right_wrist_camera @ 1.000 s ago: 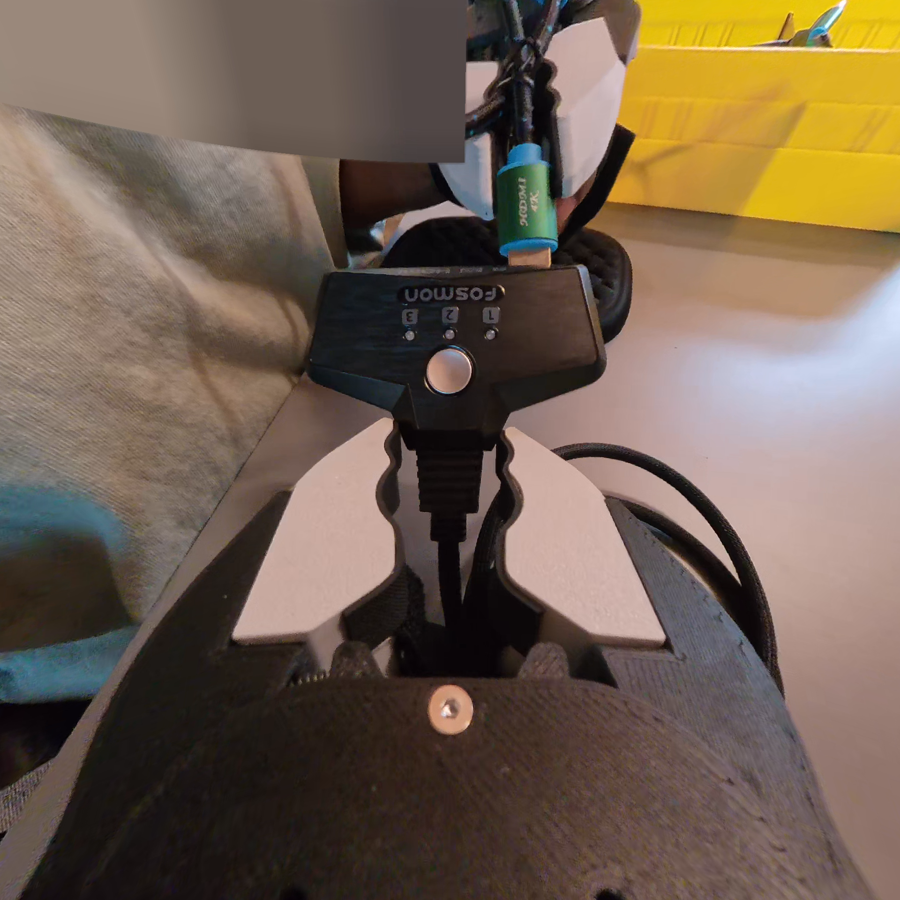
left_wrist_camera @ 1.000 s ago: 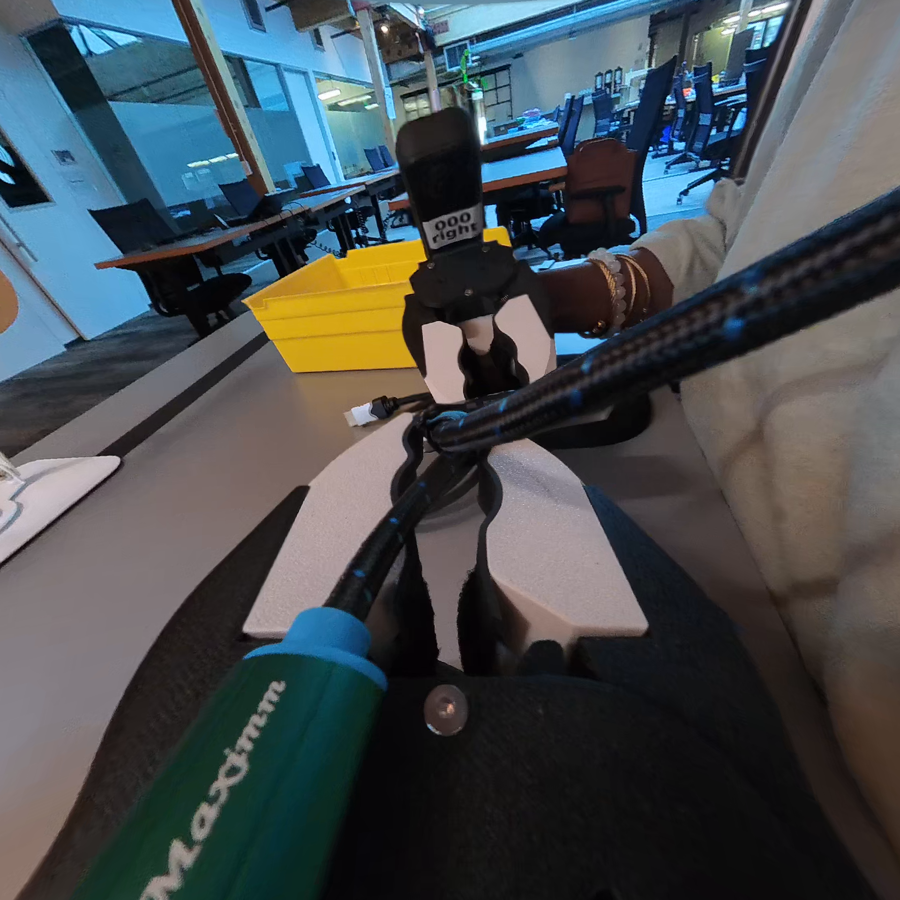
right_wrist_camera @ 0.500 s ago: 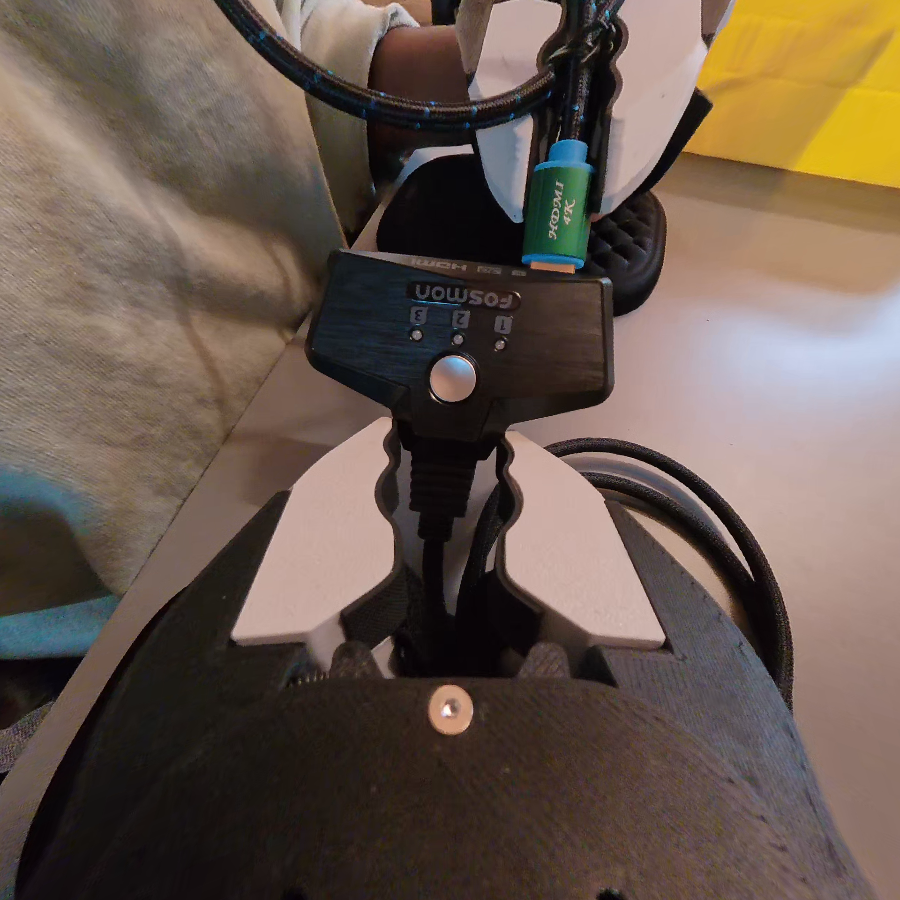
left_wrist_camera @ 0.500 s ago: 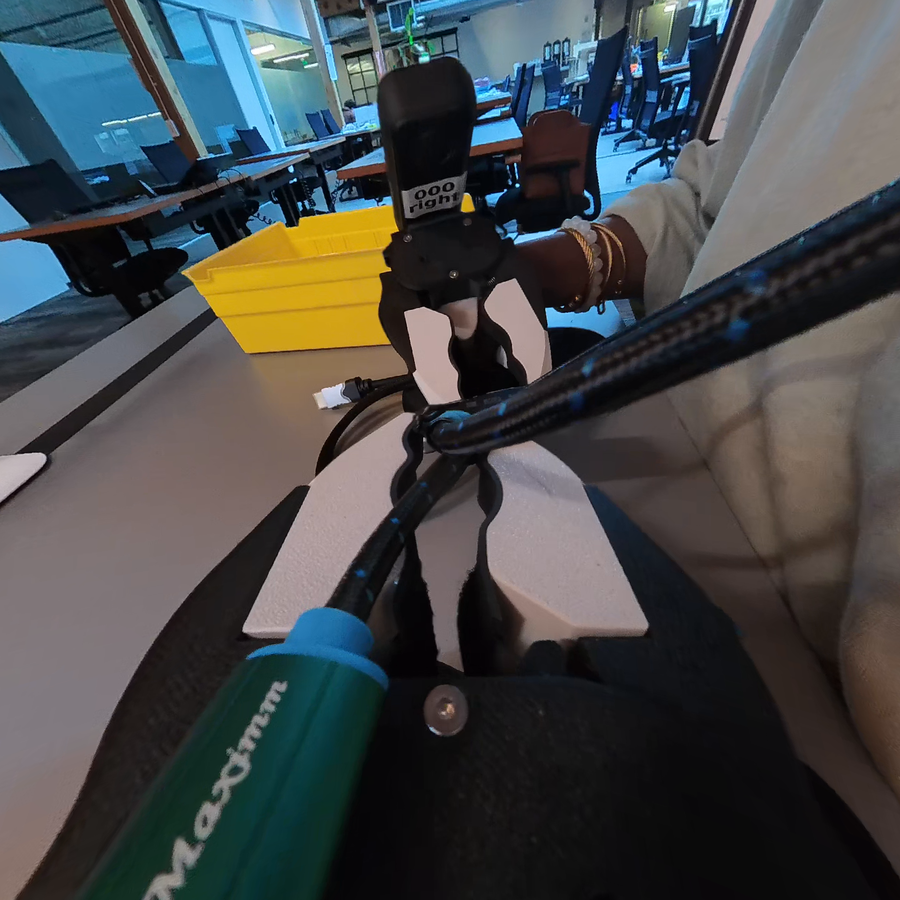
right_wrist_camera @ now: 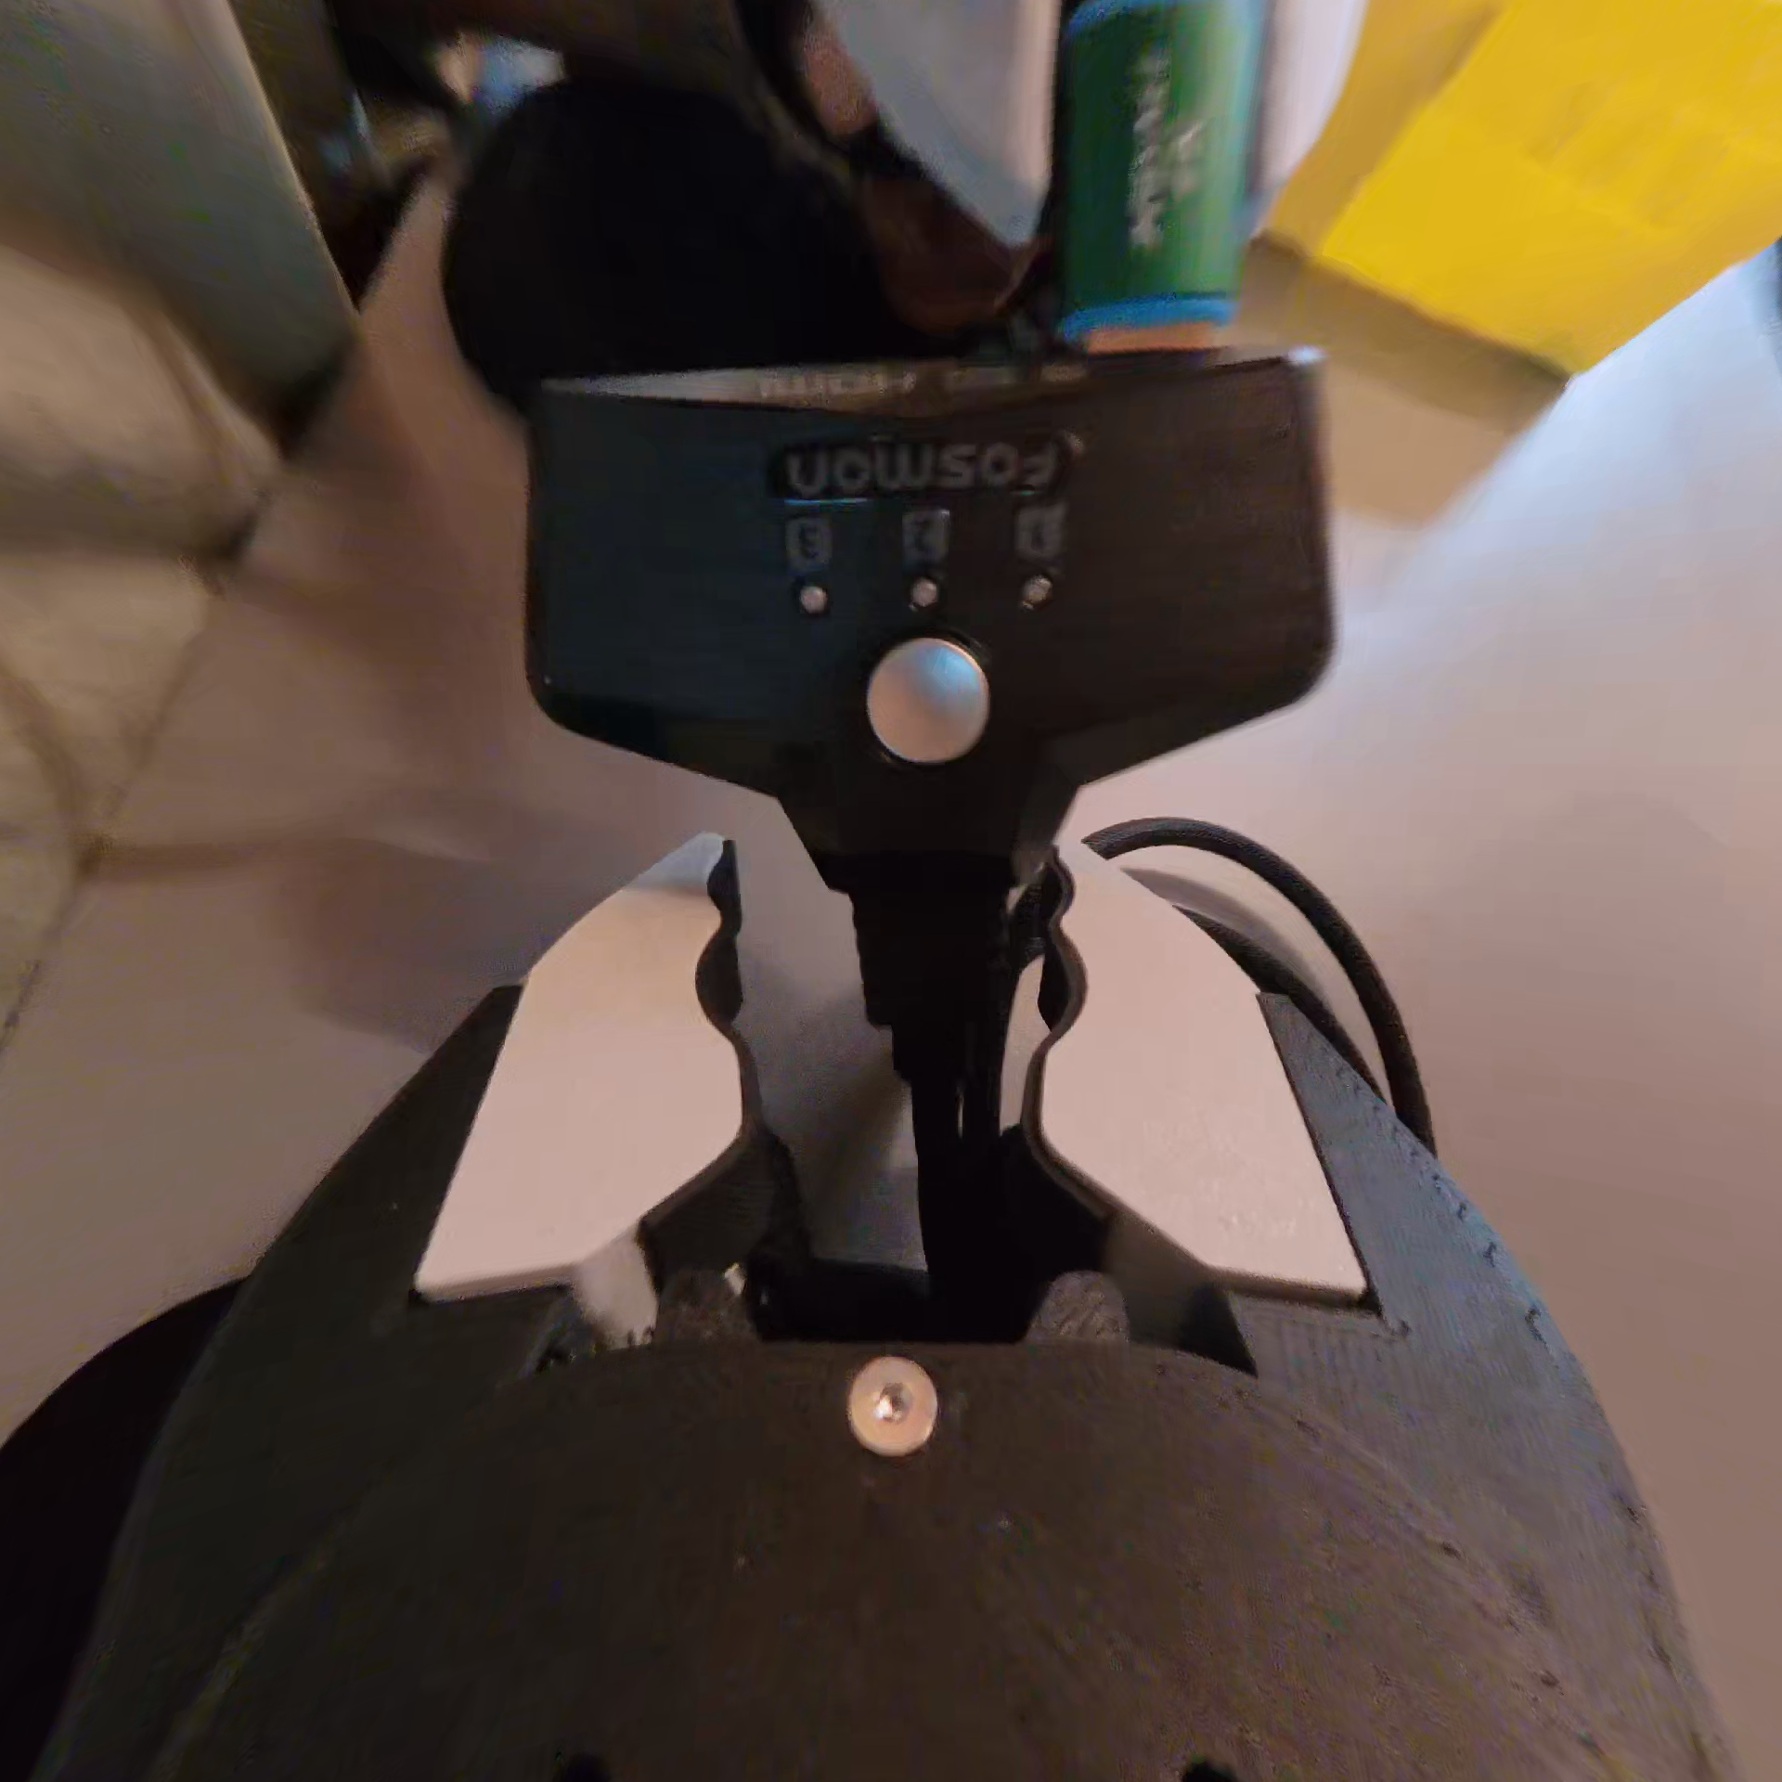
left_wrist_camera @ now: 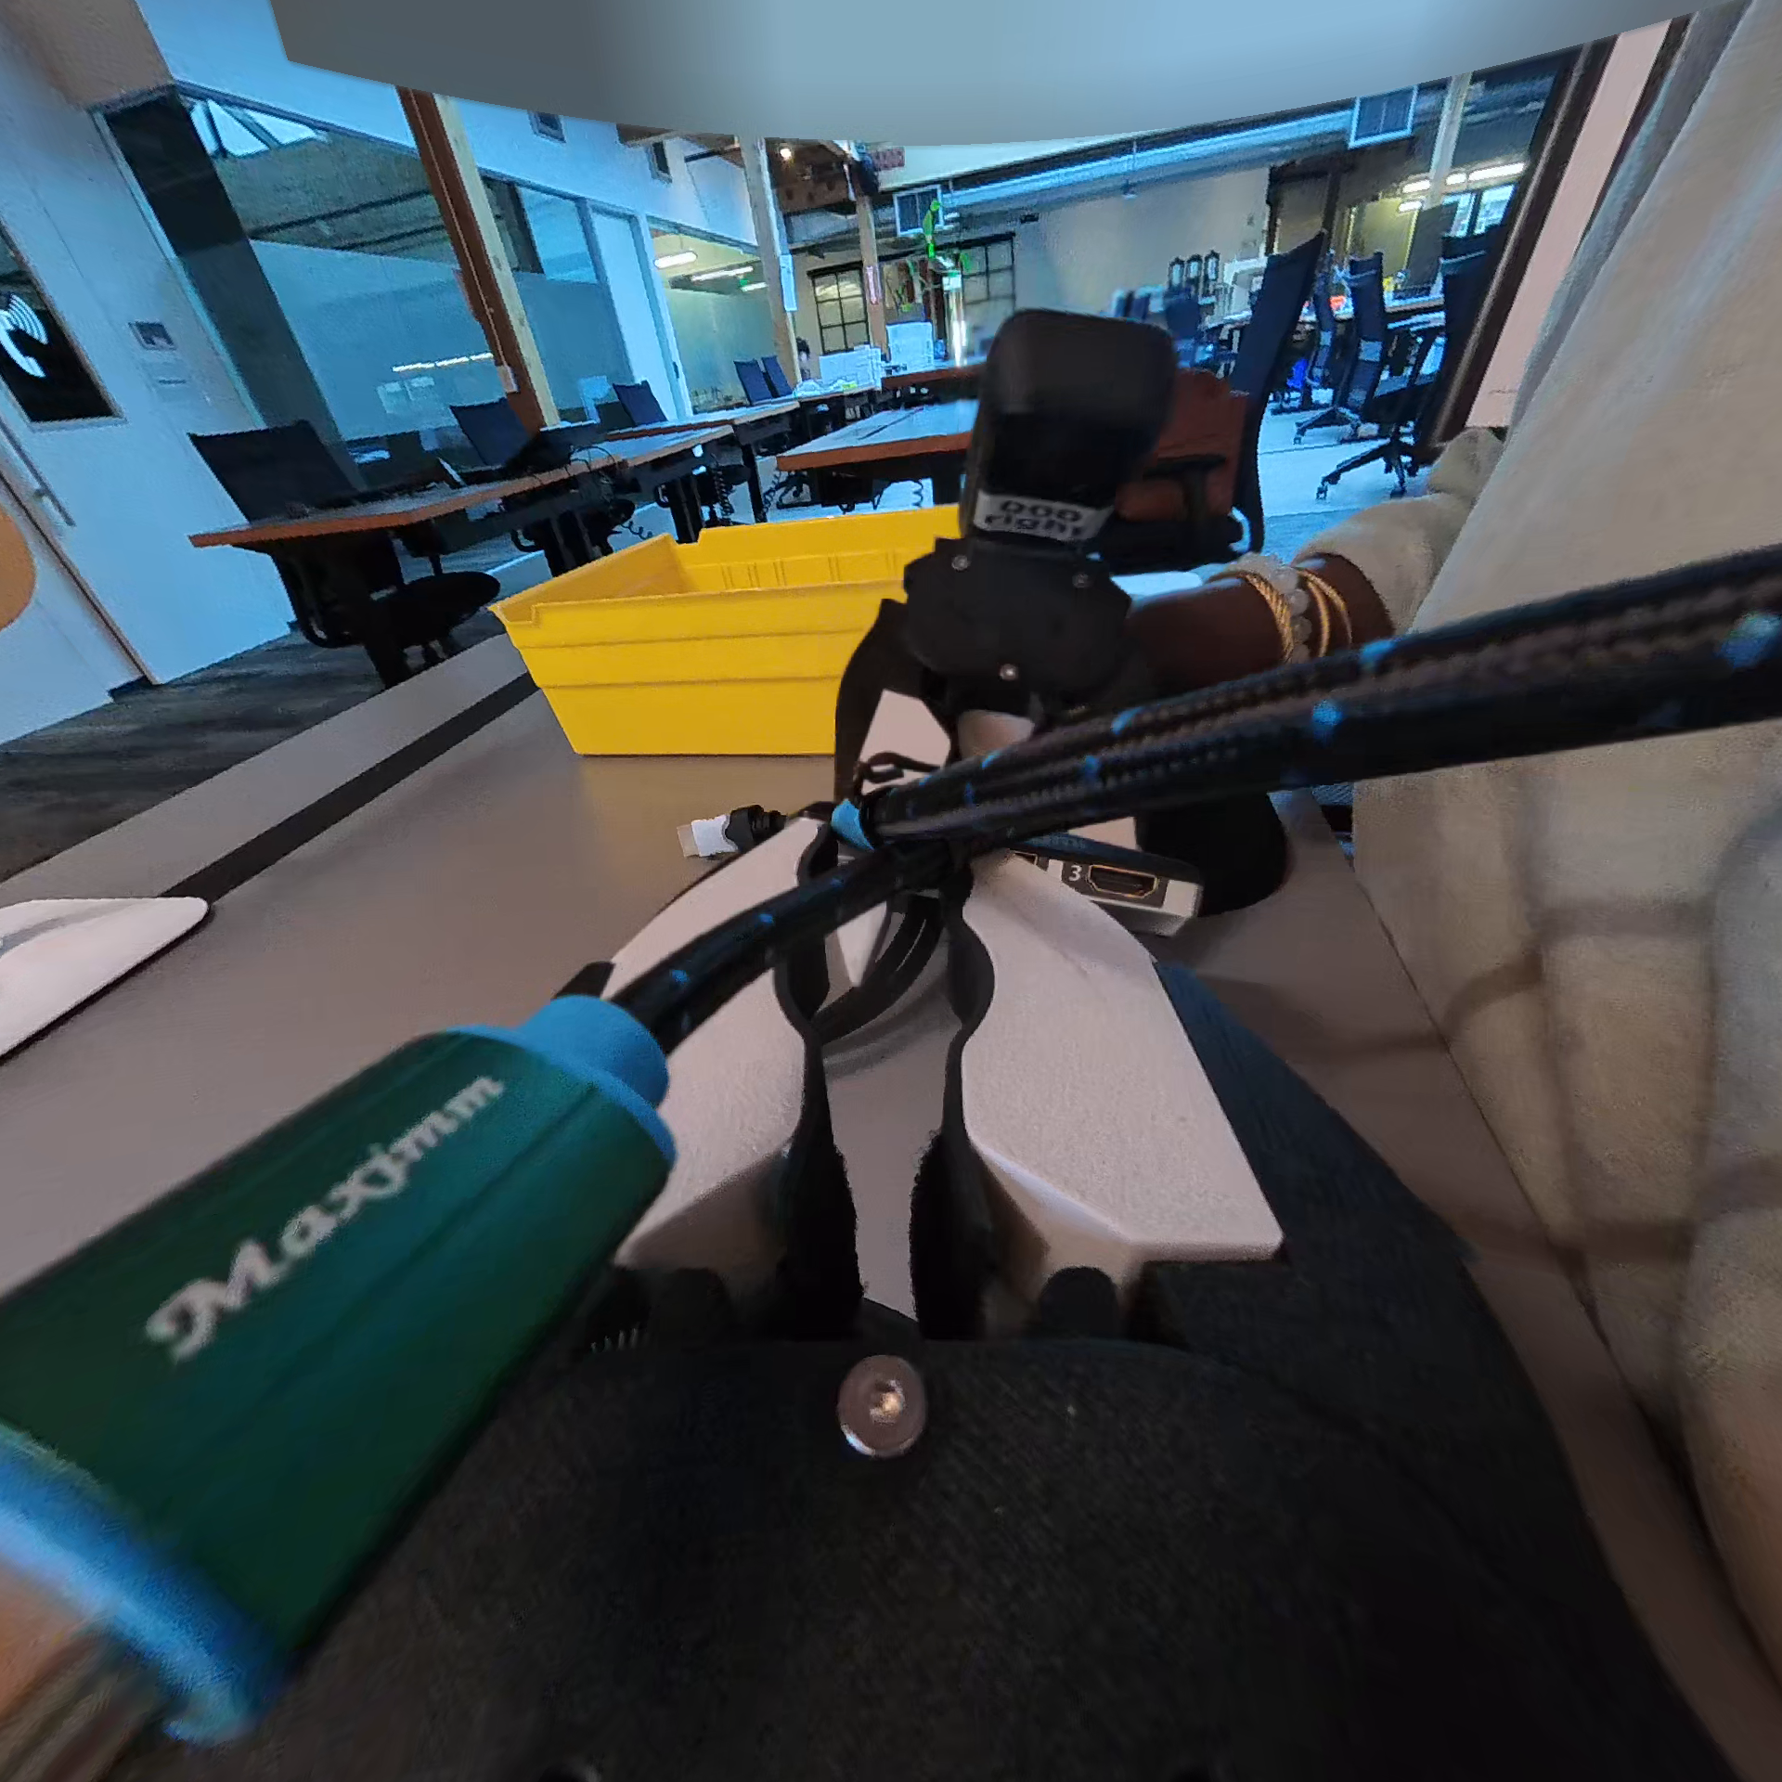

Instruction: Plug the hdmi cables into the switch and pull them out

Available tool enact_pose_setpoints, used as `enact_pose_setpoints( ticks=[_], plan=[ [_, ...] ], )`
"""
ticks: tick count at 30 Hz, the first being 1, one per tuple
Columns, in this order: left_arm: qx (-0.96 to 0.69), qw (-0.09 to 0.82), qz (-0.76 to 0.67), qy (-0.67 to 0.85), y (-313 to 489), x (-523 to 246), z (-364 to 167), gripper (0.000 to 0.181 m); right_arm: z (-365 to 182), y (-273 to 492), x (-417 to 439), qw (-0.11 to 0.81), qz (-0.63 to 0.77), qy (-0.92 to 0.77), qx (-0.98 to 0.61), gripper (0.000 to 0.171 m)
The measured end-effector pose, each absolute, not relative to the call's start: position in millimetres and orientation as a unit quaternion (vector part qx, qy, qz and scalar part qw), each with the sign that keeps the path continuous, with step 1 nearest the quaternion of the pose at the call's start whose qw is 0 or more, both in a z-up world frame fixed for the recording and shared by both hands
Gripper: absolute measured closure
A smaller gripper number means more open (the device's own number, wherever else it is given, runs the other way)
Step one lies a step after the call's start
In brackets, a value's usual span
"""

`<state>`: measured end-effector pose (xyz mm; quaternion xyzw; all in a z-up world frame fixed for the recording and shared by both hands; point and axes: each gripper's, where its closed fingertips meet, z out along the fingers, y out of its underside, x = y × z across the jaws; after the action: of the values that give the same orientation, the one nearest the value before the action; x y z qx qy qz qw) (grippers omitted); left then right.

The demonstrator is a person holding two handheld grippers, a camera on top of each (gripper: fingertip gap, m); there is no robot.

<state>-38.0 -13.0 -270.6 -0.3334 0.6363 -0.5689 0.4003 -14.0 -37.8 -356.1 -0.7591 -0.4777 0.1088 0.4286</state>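
My left gripper [left_wrist_camera: 887, 849] is shut on a black-and-blue braided HDMI cable [left_wrist_camera: 1350, 694], pinched across its fingertips. The cable's green plug [left_wrist_camera: 337, 1302] fills the near left of the left wrist view. In the right wrist view this green plug [right_wrist_camera: 1147, 174] meets the back edge of the black switch [right_wrist_camera: 926, 579] on its right side, and its metal tip is hidden. My right gripper [right_wrist_camera: 892, 868] is open around the switch's own black lead. A gap shows beside its left finger [right_wrist_camera: 598, 1041]. The switch's open ports [left_wrist_camera: 1119, 882] show just beyond my left fingertips.
A yellow bin [left_wrist_camera: 714, 675] stands on the grey table [left_wrist_camera: 386, 916] behind the grippers. A person's cream-clothed body [left_wrist_camera: 1591, 868] is close on the right. A small white connector [left_wrist_camera: 709, 834] lies on the table, and a white flat object [left_wrist_camera: 77, 955] lies at the left.
The green plug has closed onto the switch's back edge. My right gripper's fingers have spread apart from the switch's lead. The right wrist view is now blurred by motion.
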Motion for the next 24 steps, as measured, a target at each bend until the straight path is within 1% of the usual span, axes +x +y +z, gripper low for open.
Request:
enact_pose_setpoints(
  ticks=[1, 2, 5, 8, 13, 15, 18, 24],
  plan=[
    [-0.334, 0.398, -0.562, 0.643, -14, -37, -273, 0.161, -359, -36, -17, 0.422, 0.094, -0.481, -0.763, 0.112],
    [-0.329, 0.397, -0.553, 0.654, -17, -37, -276, 0.161, -355, -32, -21, 0.436, 0.085, -0.478, -0.758, 0.119],
    [-0.328, 0.399, -0.553, 0.654, -18, -39, -273, 0.161, -350, -30, -23, 0.453, 0.088, -0.48, -0.746, 0.124],
    [-0.33, 0.406, -0.568, 0.635, -14, -41, -266, 0.148, -345, -33, -24, 0.454, 0.106, -0.484, -0.741, 0.125],
    [-0.312, 0.392, -0.59, 0.633, -23, -44, -263, 0.151, -345, -38, -31, 0.445, 0.135, -0.494, -0.735, 0.125],
    [-0.299, 0.388, -0.601, 0.632, -27, -46, -260, 0.158, -346, -39, -34, 0.436, 0.15, -0.496, -0.735, 0.125],
    [-0.296, 0.387, -0.624, 0.611, -27, -46, -253, 0.159, -341, -41, -40, 0.432, 0.178, -0.498, -0.73, 0.126],
    [-0.313, 0.363, -0.581, 0.658, -23, -50, -267, 0.16, -342, -50, -47, 0.406, 0.217, -0.513, -0.724, 0.126]
  ],
)
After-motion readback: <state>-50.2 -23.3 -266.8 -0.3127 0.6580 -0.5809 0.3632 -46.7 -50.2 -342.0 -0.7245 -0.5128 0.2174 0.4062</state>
